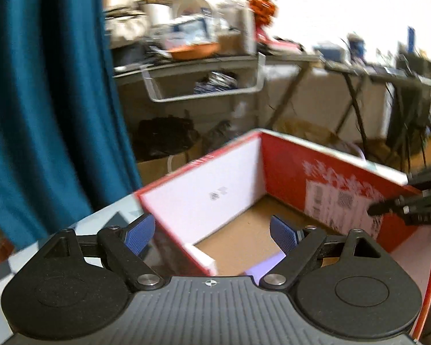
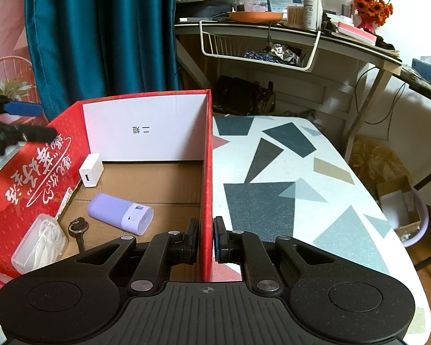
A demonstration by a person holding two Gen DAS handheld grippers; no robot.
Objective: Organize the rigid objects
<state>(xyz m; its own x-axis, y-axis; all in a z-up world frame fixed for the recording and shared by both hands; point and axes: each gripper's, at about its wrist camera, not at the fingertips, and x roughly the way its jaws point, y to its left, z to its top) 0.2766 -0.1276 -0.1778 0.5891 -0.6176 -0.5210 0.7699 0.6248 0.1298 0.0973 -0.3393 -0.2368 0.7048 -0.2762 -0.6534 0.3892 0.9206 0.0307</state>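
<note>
I am pinching the box (image 2: 207,172) wall with my right gripper (image 2: 206,238), steadying it on the desk (image 2: 287,178). My left gripper (image 1: 212,235) is hanging wide and empty over the box; the charger (image 2: 91,170), lilac tube (image 2: 120,213) and case (image 2: 38,243) are lying inside. Next, I judge, is fetching another item.

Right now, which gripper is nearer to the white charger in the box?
Left. The left gripper hangs open above the box wall beside the white charger; the right gripper clamps the opposite wall of the red box.

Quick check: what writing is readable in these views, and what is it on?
"二 短", upside down: white inner end wall of the red box.
White brush lettering on the box's red flap: too stylised to read.
Printed label on the box's red side wall: blurred.
Jars on the shelf: too small.
</note>
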